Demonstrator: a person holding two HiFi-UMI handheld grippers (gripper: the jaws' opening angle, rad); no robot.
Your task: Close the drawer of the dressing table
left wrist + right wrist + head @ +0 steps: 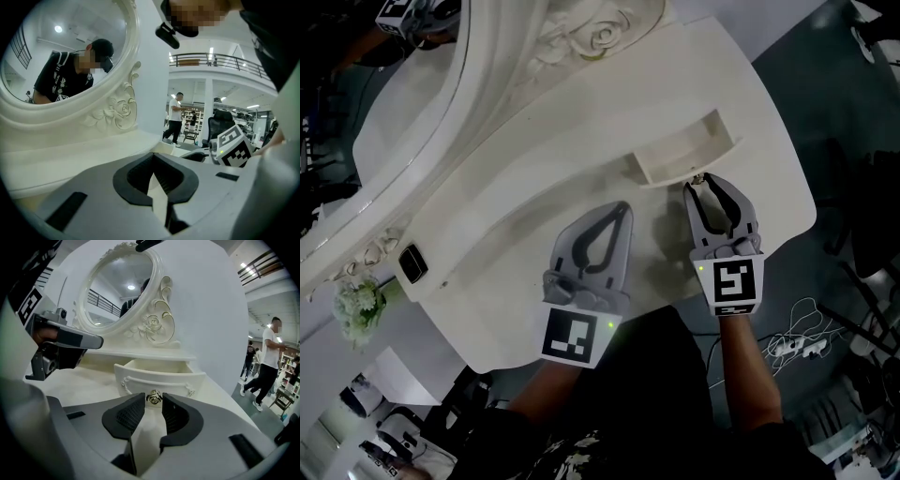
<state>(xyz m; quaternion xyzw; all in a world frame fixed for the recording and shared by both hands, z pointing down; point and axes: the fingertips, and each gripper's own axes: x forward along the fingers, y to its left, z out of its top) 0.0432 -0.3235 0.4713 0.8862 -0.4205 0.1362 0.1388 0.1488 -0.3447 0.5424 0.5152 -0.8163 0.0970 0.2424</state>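
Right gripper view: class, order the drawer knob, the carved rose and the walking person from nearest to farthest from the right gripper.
1. Drawer knob: right at the jaw tips, centre.
2. Carved rose: higher up, well behind it.
3. Walking person: far right, background.

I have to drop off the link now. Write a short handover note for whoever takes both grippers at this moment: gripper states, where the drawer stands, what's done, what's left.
Left gripper: jaws shut, empty, over the bare tabletop, away from the drawer.
Right gripper: jaws open, gripping nothing; its tips are at the drawer front, with the metal knob just ahead between them.
Drawer: open, pulled out from under the mirror.
Done: right gripper lined up on the drawer front.
Left: push the drawer in until it is closed; a straight push at the knob looks likely to do it.
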